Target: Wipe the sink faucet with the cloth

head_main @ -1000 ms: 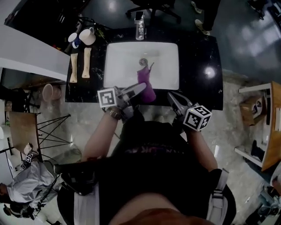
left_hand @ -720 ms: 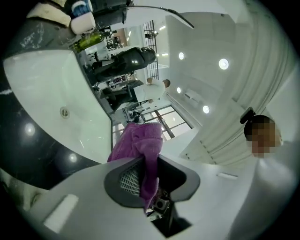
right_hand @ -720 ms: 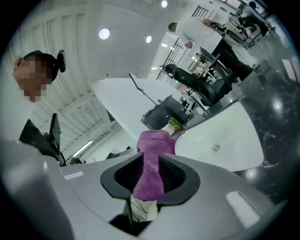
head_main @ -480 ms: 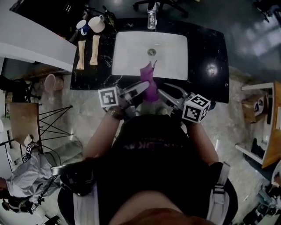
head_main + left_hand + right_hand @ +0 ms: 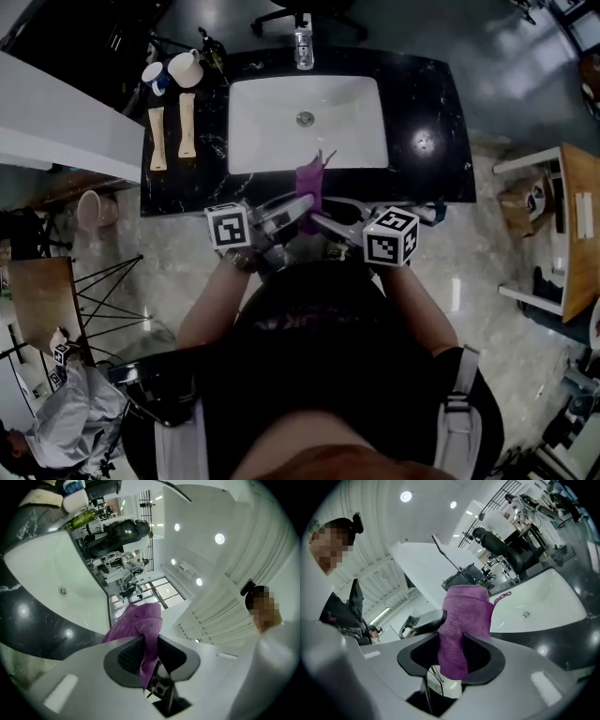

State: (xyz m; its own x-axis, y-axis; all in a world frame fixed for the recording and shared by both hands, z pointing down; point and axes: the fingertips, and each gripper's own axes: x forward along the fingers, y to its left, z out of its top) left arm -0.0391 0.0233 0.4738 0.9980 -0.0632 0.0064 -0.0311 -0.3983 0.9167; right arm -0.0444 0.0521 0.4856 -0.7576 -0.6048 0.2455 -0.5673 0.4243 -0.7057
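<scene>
The black counter [image 5: 422, 94] is being viewed from above, with the white sink [image 5: 272, 122] being shown in its middle, bare except for the drain. Both grippers are being held out by the person over the counter's near edge, their tips being pointed towards each other. The left gripper [image 5: 302, 202] is being clenched on the cloth [image 5: 309, 180]. In the left gripper view the purple fabric [image 5: 140, 620] is being pinched between the two pads and is bunching out beyond them. The right gripper [image 5: 323, 220] is being presented to the same cloth. Its jaws have just been opening and are now being held wide, with the cloth's hanging end [image 5: 464, 620] lying between them but, as far as can be seen, not being squeezed. So the cloth is being carried by the left gripper alone, in the air at the sink's front rim. The faucet [image 5: 303, 45] is standing at the sink's far side, well apart from the cloth and being touched by nothing. No wiping is being done at this moment, and whether any has been done cannot be told from the metal. Judged from how things lie, the cloth is being sorted out between the two grippers. Left to do are carrying it across the sink and rubbing it over the faucet.
</scene>
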